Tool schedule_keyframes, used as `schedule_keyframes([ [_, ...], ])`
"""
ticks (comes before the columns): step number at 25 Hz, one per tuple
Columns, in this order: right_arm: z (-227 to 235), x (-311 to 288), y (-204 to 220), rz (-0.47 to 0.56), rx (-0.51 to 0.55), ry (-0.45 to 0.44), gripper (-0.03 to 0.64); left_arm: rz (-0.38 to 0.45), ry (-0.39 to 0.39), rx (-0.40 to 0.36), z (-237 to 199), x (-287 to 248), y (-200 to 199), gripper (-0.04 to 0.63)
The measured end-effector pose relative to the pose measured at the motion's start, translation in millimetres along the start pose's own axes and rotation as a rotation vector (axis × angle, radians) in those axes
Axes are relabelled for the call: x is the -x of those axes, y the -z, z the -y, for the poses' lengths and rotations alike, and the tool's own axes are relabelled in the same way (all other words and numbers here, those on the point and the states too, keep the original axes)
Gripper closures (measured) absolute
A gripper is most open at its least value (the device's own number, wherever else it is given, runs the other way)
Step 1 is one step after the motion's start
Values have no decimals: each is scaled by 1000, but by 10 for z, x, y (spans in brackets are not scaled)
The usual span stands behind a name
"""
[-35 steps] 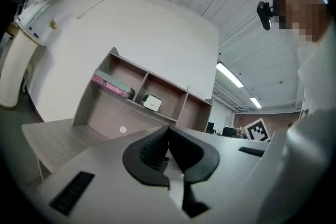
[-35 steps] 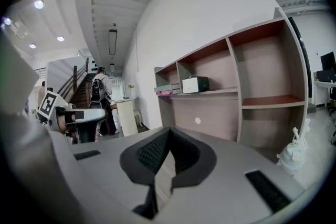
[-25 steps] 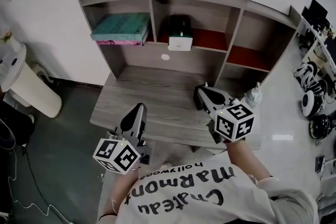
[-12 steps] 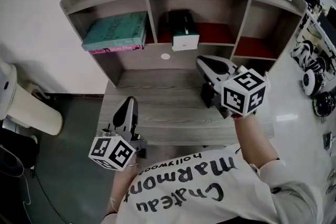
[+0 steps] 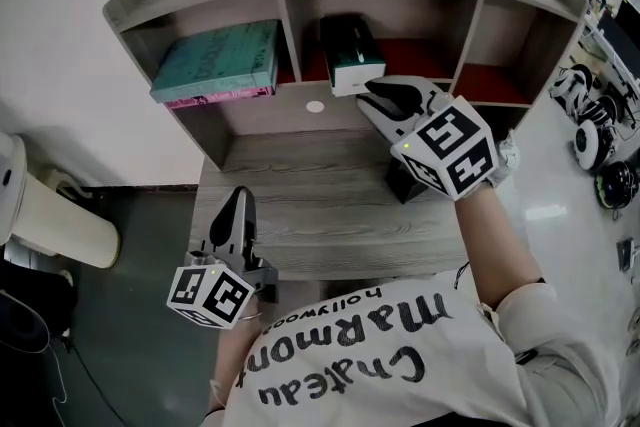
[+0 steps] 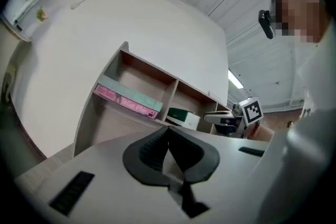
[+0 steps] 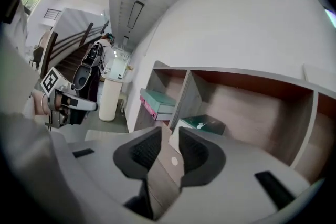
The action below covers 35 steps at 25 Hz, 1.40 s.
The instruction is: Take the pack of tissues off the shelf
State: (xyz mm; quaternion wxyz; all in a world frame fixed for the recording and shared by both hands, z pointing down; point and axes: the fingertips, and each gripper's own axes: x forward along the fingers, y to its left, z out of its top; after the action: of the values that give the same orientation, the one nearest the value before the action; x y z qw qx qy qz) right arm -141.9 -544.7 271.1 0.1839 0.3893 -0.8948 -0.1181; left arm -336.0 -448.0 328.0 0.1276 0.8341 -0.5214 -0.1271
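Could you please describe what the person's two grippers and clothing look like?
Both the left gripper and right gripper have pale grey bodies with black ribbed jaws, each carrying a white cube printed with black square markers. The person wears a white shirt with dark lettering.

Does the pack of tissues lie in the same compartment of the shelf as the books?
No: the pack of tissues sits in the middle compartment, the books in the left one.

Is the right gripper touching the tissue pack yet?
Apart. Right gripper view: the right gripper, jaws just opening, holds nothing; the tissue pack sits beyond its tips.
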Motion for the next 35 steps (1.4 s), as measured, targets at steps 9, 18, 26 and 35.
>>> schedule_keyframes([
  [9, 17, -252, 62, -146, 289, 55, 273, 6, -3, 49, -103, 63, 14, 577],
  [18, 171, -535, 290, -302, 581, 218, 199, 1, -24, 81, -235, 165, 85, 577],
  [26, 252, -652, 380, -335, 666, 285, 196, 4, -24, 87, -302, 211, 132, 578],
  [35, 301, -677, 443, -322, 743, 364, 201, -3, -34, 85, -270, 293, 149, 577],
])
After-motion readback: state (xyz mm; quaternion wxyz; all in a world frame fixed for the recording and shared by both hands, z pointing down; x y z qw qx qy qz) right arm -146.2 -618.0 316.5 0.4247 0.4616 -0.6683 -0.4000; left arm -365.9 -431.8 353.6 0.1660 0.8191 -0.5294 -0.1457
